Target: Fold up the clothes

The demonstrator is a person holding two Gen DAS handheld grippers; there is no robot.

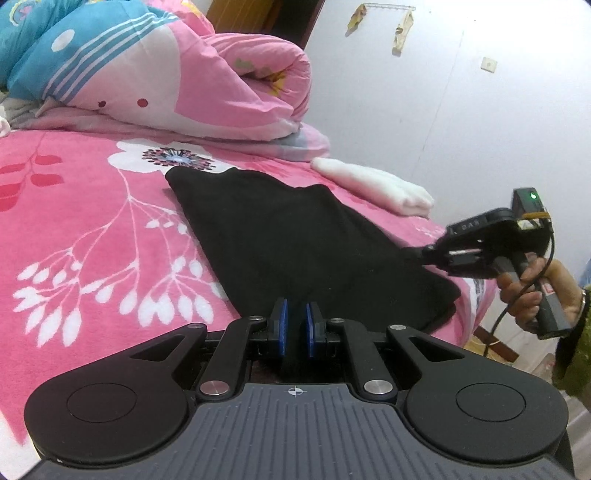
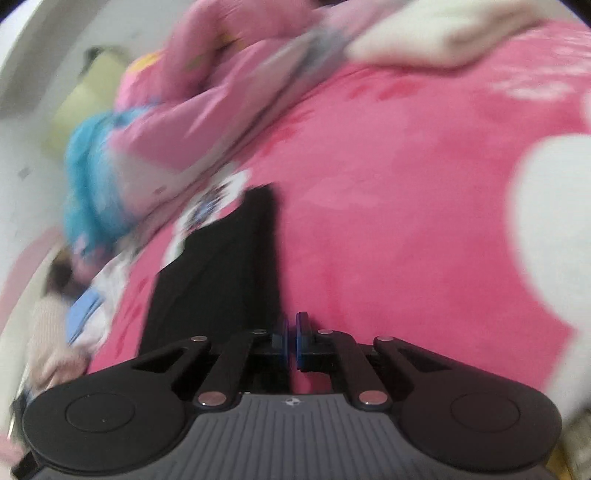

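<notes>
Pink fleece bedding [image 1: 92,229] with white flowers and leaf sprays covers the bed that fills most of both views, and it serves as the working surface. At the far side of the bed lies a rolled pink quilt [image 1: 207,85] with blue and white stripes, and beside it a blue patterned cushion [image 1: 22,22] is partly visible. Behind the bed stands a plain white wall [image 1: 443,110]; high on it hangs a small hook rack [image 1: 388,6] with two pale cloth items, and a wall socket [image 1: 489,64] is to the right of it. A dark wooden door frame [image 1: 255,16] shows behind the quilt. On the bedding lies the black garment [image 1: 295,240], spread flat, with one edge reaching the near side of the bed. A folded white cloth [image 1: 376,186] rests further back near the wall, apart from the black garment. The left gripper [image 1: 295,325] is at the near edge of the black garment, its blue pads [image 1: 282,325] brought close together with dark fabric between them. The right gripper [image 1: 424,254], held in a hand [image 1: 532,291], meets the right edge of the garment; in the blurred right wrist view its pads [image 2: 303,336] are almost together at the garment's edge, but whether they pinch the fabric I cannot tell.
</notes>
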